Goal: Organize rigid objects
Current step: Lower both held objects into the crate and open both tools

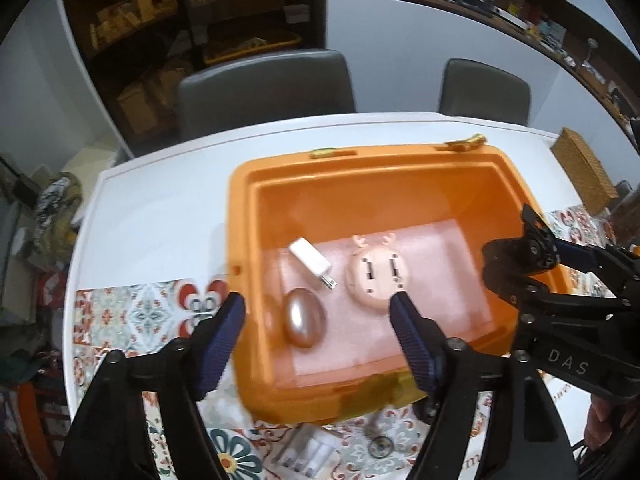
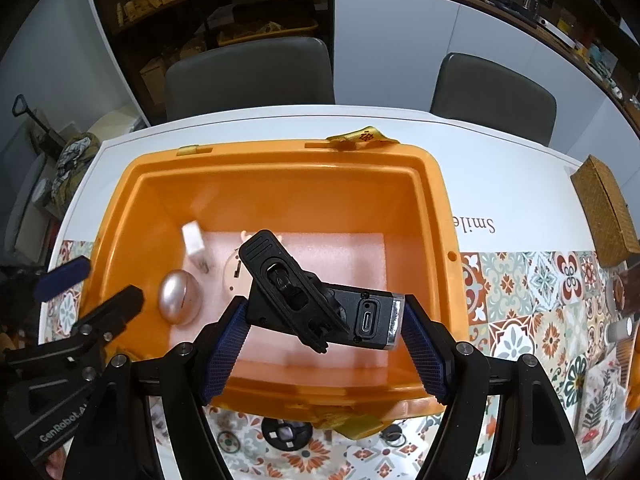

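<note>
Indoors, orange bin sat on white worktop w/ patterned mat; right tool clamped a black device, left tool apart, empty.

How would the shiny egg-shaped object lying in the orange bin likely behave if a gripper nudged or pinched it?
The egg-shaped object looks smooth and glossy, so ribbed pads would probably slip along its curve. Its rounded shape, lying on its side, suggests it could roll when nudged. It seems rigid; the foam liner in the orange bin may damp rolling somewhat.
</note>
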### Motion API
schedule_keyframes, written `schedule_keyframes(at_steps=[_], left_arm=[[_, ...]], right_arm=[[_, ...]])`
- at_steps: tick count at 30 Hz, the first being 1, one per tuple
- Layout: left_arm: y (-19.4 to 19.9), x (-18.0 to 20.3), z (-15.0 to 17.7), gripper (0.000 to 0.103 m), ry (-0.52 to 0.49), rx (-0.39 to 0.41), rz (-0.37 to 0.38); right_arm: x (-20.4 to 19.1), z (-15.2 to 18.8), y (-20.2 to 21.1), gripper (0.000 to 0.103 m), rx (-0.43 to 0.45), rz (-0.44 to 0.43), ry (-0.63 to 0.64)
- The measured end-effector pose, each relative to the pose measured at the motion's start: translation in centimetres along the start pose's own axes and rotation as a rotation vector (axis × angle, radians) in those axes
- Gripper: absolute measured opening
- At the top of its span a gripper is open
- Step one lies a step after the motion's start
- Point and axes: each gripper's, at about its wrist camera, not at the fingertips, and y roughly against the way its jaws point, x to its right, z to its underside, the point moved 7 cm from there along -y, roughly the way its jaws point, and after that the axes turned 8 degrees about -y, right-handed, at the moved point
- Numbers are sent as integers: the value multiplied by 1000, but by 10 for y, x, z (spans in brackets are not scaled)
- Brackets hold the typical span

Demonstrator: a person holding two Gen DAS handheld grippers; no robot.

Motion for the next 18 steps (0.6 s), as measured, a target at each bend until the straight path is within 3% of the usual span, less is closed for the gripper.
schedule_keyframes(at_steps=[3, 6, 9, 18], left_arm=[[2, -7, 3, 85, 10, 2, -32], [4, -12, 7, 85, 22, -3, -47], [6, -14, 10, 87, 33, -8, -57], [18, -19, 22, 90, 71, 2, -52]], right_arm=[[-2, 0, -1, 75, -2, 1, 5], [-5, 3, -4, 76, -21, 1, 16], [-5, 5, -3, 83, -9, 12, 17], [-3, 12, 18, 83, 46, 14, 15]])
